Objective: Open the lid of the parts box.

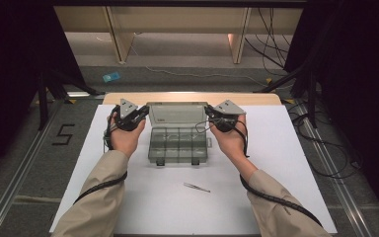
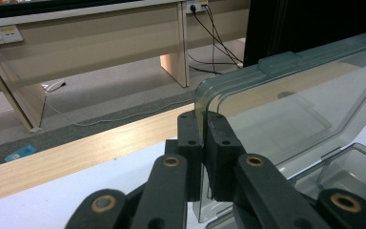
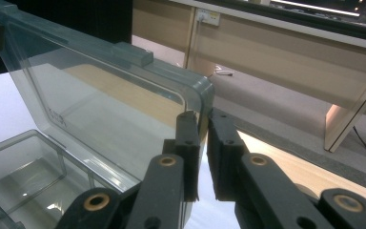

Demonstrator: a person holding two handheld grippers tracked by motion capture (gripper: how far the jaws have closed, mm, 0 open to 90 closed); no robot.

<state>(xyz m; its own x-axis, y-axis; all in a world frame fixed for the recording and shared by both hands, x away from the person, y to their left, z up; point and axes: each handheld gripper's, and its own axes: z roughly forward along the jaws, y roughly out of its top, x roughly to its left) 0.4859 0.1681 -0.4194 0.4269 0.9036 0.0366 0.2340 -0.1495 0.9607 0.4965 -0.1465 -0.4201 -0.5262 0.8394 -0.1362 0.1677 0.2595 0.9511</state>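
Lid (image 1: 176, 115) of clear compartment box (image 1: 178, 144) pinched at both upper corners, left gripper (image 2: 203, 125) and right gripper (image 3: 203, 125) steadying it upright, likely to keep compartments accessible.

Beyond my bench (image 1: 276, 163), white-topped with a pale wood edge, I see grey carpet (image 1: 177, 74) running to a long light-wood desk (image 1: 177, 19) on panel legs. Black cables (image 1: 271, 39) trail over the floor on the right, and a small blue card (image 1: 111, 77) lies on the carpet. Dark curtains (image 1: 10, 59) close both sides. A "5" (image 1: 63, 134) is taped on the floor, beside a metal rail (image 1: 24, 168).
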